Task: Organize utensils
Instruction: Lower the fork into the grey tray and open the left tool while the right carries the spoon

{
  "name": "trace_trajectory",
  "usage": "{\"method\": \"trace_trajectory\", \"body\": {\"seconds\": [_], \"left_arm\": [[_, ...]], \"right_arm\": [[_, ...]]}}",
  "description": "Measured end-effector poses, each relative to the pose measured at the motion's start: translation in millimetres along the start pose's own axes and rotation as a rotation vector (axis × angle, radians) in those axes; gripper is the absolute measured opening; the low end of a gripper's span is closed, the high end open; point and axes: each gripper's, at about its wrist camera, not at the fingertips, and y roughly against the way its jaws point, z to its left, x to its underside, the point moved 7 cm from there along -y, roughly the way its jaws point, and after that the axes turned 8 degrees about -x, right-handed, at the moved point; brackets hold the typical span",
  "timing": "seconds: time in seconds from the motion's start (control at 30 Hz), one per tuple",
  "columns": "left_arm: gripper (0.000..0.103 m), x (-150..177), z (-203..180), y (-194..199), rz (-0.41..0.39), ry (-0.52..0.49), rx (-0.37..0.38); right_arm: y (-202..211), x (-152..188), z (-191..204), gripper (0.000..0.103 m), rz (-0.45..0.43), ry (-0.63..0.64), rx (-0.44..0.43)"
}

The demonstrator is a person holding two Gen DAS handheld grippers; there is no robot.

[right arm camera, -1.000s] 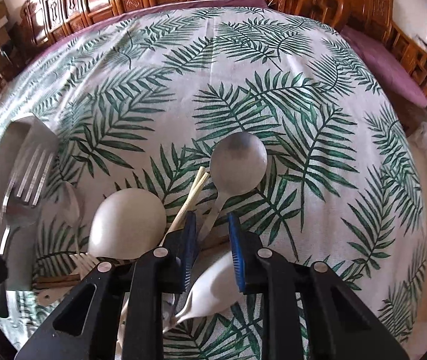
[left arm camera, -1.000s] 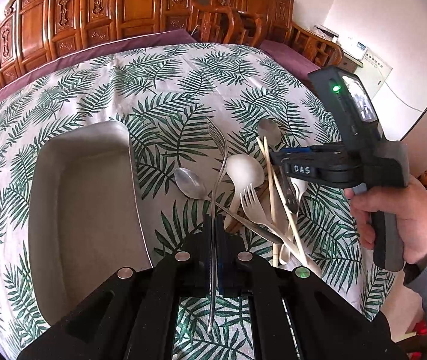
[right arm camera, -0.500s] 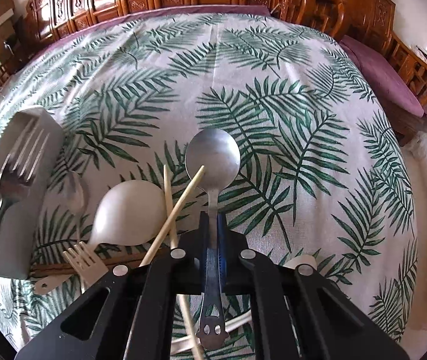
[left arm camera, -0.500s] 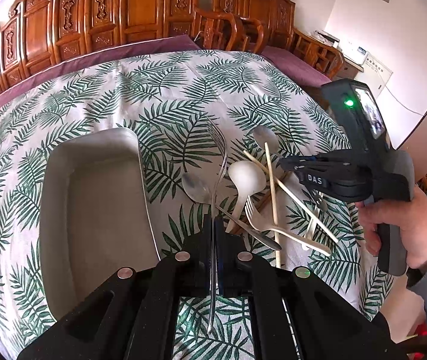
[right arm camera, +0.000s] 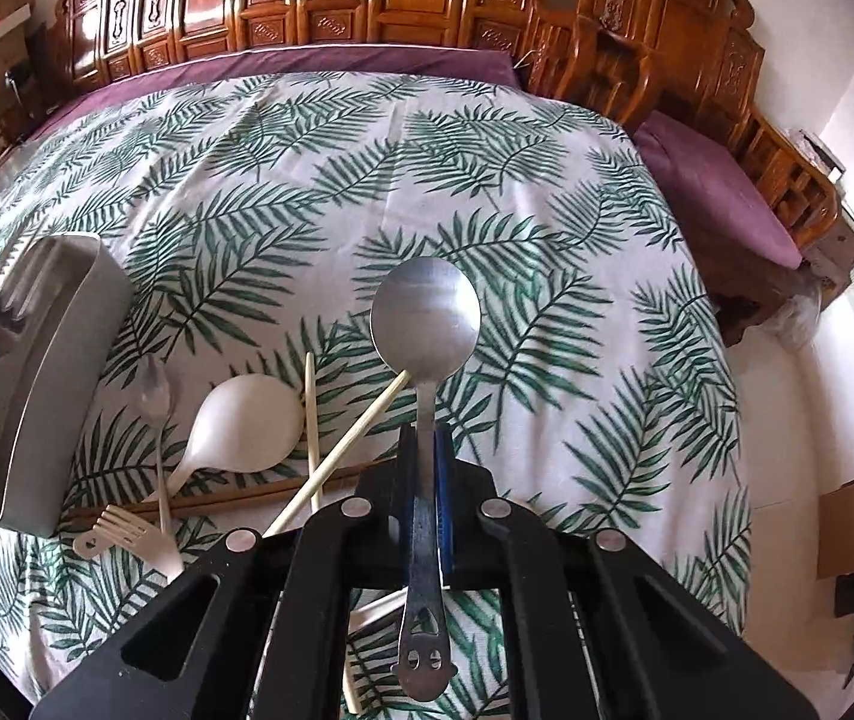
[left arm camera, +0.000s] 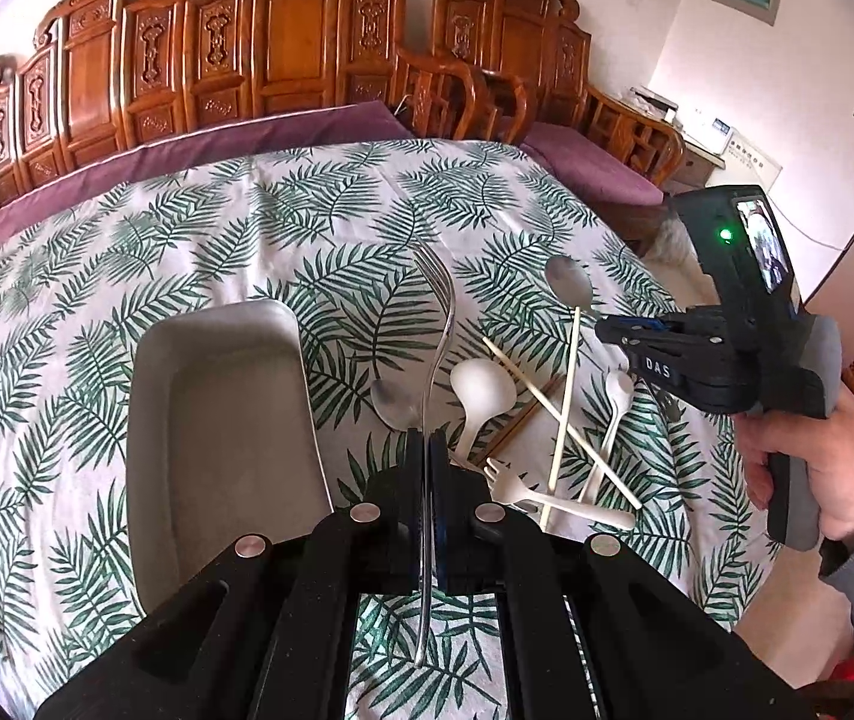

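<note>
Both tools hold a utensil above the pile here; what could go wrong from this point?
1. The left tool pinches the thin metal fork edge-on at mid-handle, so it could pivot or slip.
2. The right tool holds the round-bowled steel spoon, whose neck touches a pale wooden chopstick; lifting may drag it.

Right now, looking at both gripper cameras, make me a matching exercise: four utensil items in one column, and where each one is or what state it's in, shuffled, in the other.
Column one:
1. metal fork
2. metal spoon with the round bowl
3. large white plastic spoon
4. metal tray

Column two:
A. lying on the leaf-print tablecloth among the loose utensils
B. clamped in the left hand-held gripper
C. empty, nothing inside it
D. clamped in the right hand-held gripper

Pairs: 1-B, 2-D, 3-A, 4-C
</note>
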Motion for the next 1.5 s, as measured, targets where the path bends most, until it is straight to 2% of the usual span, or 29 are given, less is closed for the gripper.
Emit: {"method": "trace_trajectory", "body": {"seconds": [0.13,0.4,0.73,0.97,1.33,1.5], "left_arm": [[0.002,-0.5,1.4,2.4,-0.001,-0.005,-0.002],[0.002,-2.0,18.7,-0.4,-0.004,0.018,-0.022],[0.002,-6.9,70.4,-5.6,0.006,0.049,-0.1],[0.002,3.9,110.1,-19.5,0.04,0.092,-0.155],[0.002,20.9,131.7,-46.6,0.114,0.169,-0.151],[0.002,14.9,130.7,-37.1,0.08,0.166,-0.142]], "right_arm": [[6.3,-8.7,-5.2,0.007,-0.023,0.011,0.036],[16.9,-9.3,3.8,0.007,-0.035,0.013,-0.013],[25.2,0.1,73.2,0.008,-0.045,0.097,-0.137],[26.8,0.7,124.9,0.008,-0.044,0.145,-0.219],[32.1,2.5,171.3,0.008,-0.042,0.192,-0.278],[31.0,0.0,181.3,0.008,-0.036,0.202,-0.283]]}}
